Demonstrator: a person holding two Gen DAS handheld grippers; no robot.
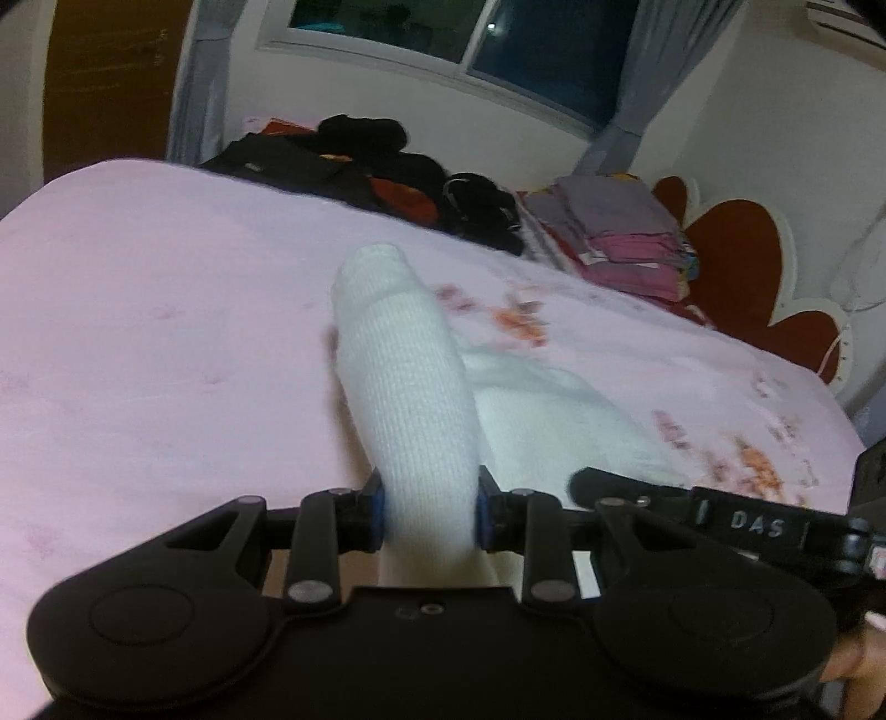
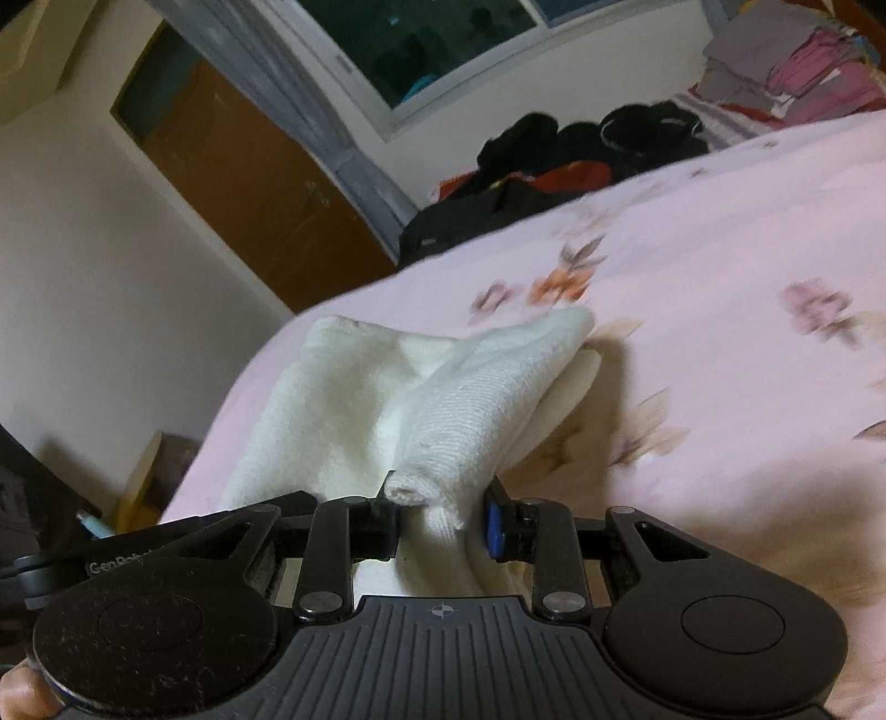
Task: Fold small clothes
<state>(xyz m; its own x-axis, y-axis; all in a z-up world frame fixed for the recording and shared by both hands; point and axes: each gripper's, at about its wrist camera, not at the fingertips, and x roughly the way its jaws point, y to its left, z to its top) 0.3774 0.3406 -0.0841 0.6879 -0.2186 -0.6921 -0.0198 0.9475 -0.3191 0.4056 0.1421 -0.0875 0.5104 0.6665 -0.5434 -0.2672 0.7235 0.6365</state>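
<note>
Pink floral bedding [image 1: 166, 310] covers the bed on which the work is done, below a dark window [image 1: 443, 27] flanked by grey curtains. Along the far edge of the bed a heap of black and red clothes [image 1: 354, 166] is seen, with a stack of folded pink and grey garments [image 1: 626, 238] beside it; a brown wooden door [image 2: 243, 183] is visible in the right wrist view.

A white ribbed sock [image 1: 410, 376] is held by both tools. It is clamped between the blue-padded jaws of the left gripper [image 1: 429, 512], closed narrowly on the fabric, and from there it is seen rising forward above the bedding. A bunched end of the same white sock [image 2: 470, 410] is pinched by the right gripper [image 2: 443, 523], its jaws drawn in against the knit. More white fabric [image 2: 321, 399] is draped on the bedding just behind, touching the gripped part. The right tool's finger is seen just beside the left tool in the left wrist view.
</note>
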